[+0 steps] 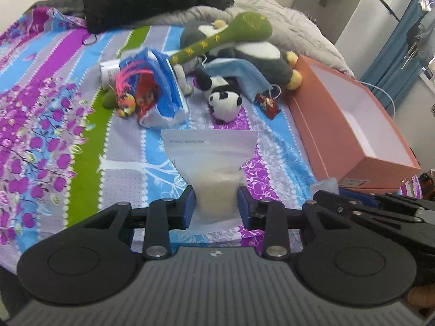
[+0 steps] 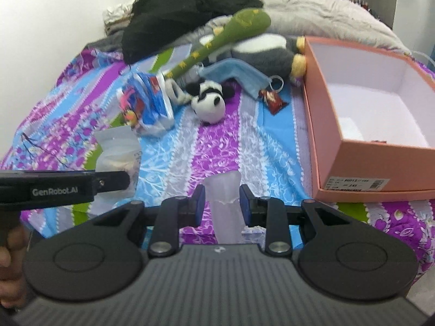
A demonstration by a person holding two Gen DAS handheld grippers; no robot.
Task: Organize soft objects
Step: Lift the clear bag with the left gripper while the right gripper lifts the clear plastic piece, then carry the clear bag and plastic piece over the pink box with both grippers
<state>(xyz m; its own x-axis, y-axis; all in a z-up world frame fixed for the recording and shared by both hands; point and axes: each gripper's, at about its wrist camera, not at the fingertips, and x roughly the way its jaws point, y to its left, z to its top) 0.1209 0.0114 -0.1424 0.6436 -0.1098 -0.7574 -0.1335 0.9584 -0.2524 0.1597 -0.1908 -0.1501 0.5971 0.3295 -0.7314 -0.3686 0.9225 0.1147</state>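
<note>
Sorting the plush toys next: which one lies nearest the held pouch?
The small black-and-white panda, lying just beyond the clear pouch. The big grey plush and green club sit farther back.

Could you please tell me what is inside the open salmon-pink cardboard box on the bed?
The salmon-pink cardboard box shows white walls and a pale patch on its floor; nothing else visible. Its near wall hides the front floor.

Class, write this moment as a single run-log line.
left gripper: shut on white pouch | right gripper: shut on translucent soft piece | pink box: open, nearly empty
</note>
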